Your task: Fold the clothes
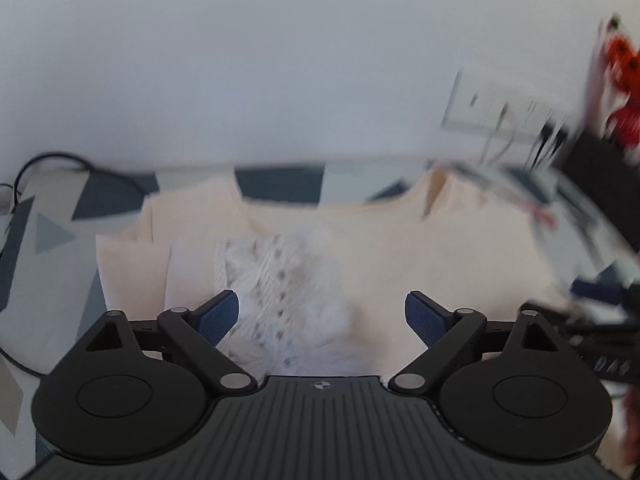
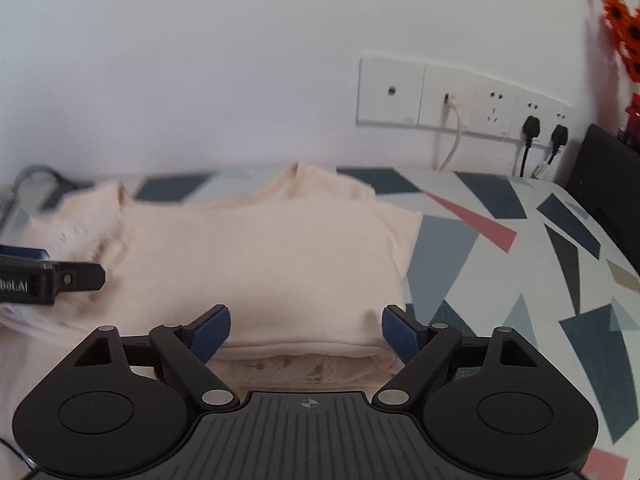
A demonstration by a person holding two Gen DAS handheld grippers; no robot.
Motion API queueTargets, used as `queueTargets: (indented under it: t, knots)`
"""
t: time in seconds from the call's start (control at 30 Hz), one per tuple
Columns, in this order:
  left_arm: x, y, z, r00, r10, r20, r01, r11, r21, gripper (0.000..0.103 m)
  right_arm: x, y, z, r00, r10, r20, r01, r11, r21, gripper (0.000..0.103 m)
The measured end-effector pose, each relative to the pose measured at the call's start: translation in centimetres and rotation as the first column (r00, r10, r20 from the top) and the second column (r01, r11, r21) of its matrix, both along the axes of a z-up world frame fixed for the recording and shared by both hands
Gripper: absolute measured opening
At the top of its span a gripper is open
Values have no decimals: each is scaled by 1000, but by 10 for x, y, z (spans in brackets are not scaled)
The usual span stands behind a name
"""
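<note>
At six o'clock in the left wrist view, the left gripper (image 1: 322,318) has its two blue pads spread wide, and nothing is pinched between them. Just past the pads, toward twelve o'clock, lies the cream shirt (image 1: 400,256), with a white lacy patch (image 1: 280,280) on it near the left pad. At six o'clock in the right wrist view, the right gripper (image 2: 306,334) is let go too, with its pads wide apart and not pressing anything. The folded edge of the shirt sits right in the gap between them, and the shirt spreads out flat toward twelve o'clock. The shirt rests on a tablecloth (image 2: 520,240) with dark blue, grey and pink triangles, which shows at three o'clock. At nine o'clock the black tip of the left gripper pokes in over the shirt. Farther back, at one o'clock on the white wall (image 2: 200,80), is a row of sockets (image 2: 460,100) with a white cable and two black plugs. Orange flowers (image 2: 624,28) hang at two o'clock.
</note>
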State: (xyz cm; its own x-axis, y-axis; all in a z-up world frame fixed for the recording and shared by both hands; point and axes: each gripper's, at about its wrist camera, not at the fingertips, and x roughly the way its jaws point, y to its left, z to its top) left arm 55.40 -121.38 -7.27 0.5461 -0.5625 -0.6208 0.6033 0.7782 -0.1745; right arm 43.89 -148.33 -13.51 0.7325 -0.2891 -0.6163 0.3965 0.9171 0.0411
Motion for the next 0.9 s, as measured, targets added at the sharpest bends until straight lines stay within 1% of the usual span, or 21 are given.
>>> queueTargets:
  t: [0.03, 0.1, 0.13, 0.17, 0.3, 0.37, 0.43, 0.57, 0.67, 0.8, 0.9]
  knots:
    - [-5, 4, 6, 1000, -1, 13, 1, 1000, -19, 95, -7, 1, 3, 1000, -13, 18, 13, 1000, -2, 94]
    - [-13, 11, 10, 1000, -1, 7, 1, 1000, -25, 95, -22, 2, 8, 998, -40, 51, 40, 999, -4, 95]
    - [-15, 14, 8, 1000, 0, -13, 0, 1000, -14, 95, -26, 1, 7, 998, -49, 35, 49, 999, 7, 95]
    - [-17, 16, 4, 999, 8, -34, -7, 1000, 4, 95, -29, 0, 7, 998, -58, 18, 58, 998, 17, 96]
    - [-23, 31, -7, 991, 90, -99, -82, 993, 85, 95, -44, -1, 1, 994, -104, -29, 105, 994, 37, 98]
    - [-27, 37, -5, 983, 147, -110, -131, 981, 141, 95, -51, -2, 0, 991, -128, -40, 130, 991, 44, 100]
    - [-30, 41, -4, 973, 195, -125, -172, 970, 173, 95, -58, -3, 0, 988, -150, -44, 153, 987, 56, 102]
    - [-35, 43, -4, 961, 221, -168, -191, 965, 179, 96, -67, -4, 0, 983, -177, -54, 180, 981, 66, 102]
    - [-41, 42, -2, 958, 231, -171, -198, 962, 187, 96, -74, -4, 4, 979, -194, -59, 198, 978, 70, 102]
    - [-53, 46, 2, 954, 240, -178, -208, 961, 182, 96, -85, -3, 14, 980, -195, -39, 198, 978, 73, 102]
    - [-62, 49, 6, 952, 252, -175, -218, 957, 189, 96, -95, -3, 22, 980, -195, -27, 197, 979, 56, 102]
